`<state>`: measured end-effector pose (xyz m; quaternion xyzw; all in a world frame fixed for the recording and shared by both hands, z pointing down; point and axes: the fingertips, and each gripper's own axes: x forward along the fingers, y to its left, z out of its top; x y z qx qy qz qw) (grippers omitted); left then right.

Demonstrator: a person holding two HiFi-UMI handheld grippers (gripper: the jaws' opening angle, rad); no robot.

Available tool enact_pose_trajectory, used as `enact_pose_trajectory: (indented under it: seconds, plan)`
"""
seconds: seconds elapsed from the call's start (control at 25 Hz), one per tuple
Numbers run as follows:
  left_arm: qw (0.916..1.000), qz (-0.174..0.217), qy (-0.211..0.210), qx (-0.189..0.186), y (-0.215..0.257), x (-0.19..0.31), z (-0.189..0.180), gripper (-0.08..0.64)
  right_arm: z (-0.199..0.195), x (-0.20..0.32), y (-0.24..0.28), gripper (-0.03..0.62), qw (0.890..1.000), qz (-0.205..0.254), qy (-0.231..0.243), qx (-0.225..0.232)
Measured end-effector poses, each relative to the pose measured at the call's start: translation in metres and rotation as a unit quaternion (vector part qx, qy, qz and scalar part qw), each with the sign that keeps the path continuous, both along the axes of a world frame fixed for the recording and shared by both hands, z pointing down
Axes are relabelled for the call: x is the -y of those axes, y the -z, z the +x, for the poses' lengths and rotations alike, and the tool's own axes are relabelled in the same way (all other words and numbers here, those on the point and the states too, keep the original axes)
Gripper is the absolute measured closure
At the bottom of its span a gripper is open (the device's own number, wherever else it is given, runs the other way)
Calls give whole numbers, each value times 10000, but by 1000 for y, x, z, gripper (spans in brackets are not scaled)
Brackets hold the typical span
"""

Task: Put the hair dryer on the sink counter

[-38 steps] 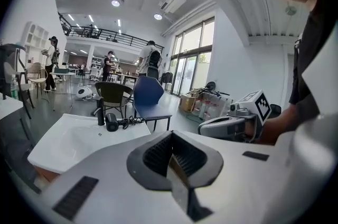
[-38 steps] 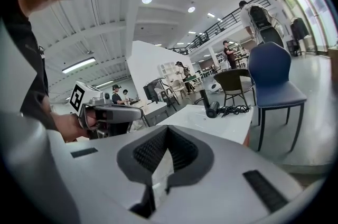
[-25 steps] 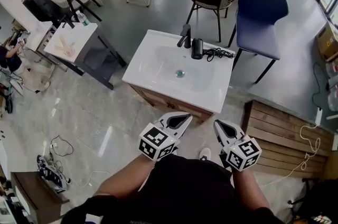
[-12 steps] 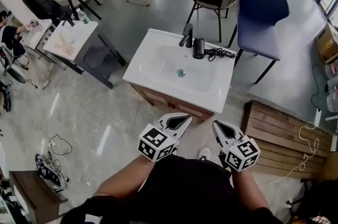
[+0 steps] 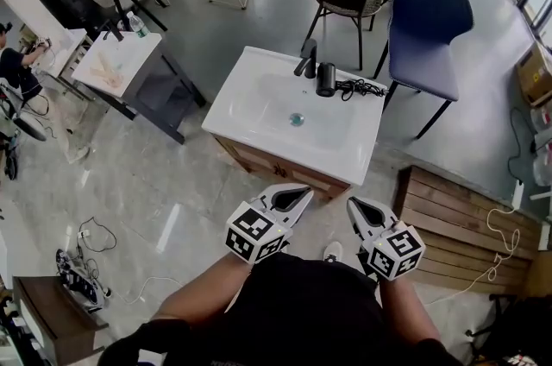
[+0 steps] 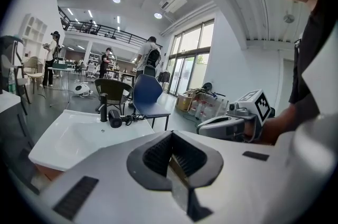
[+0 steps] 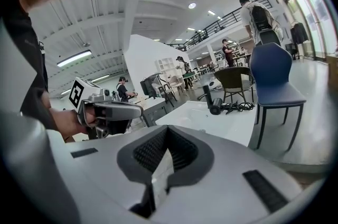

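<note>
The white sink counter point(image 5: 250, 135) stands ahead of the person, well apart from both tools. The left gripper point(image 5: 295, 198) and right gripper point(image 5: 359, 211) sit low by the body, jaws pressed together, empty. The black hair dryer point(image 5: 324, 79) lies on the counter's back edge, just beside the faucet point(image 5: 305, 58).

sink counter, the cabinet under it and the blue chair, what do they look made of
Sink counter: probably glazed ceramic or cast resin; white, smooth, faintly glossy.
Cabinet under it: wood or wood veneer, going by its brown matt front.
Blue chair: matt shell, plastic or upholstery, hard to tell; thin dark legs look like metal.
</note>
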<state>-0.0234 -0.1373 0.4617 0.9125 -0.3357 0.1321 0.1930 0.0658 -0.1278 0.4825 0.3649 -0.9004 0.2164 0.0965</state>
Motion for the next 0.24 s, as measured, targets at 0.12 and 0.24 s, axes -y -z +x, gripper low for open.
enact_pose_trajectory:
  seconds: [0.12, 0.24]
  plan:
    - [10000, 7, -1, -6, 0, -1, 1, 560, 0, -1, 0, 591, 10000, 8, 11, -2]
    - [10000, 5, -1, 0, -1, -3, 0, 560, -2, -3, 0, 590, 10000, 16, 22, -13]
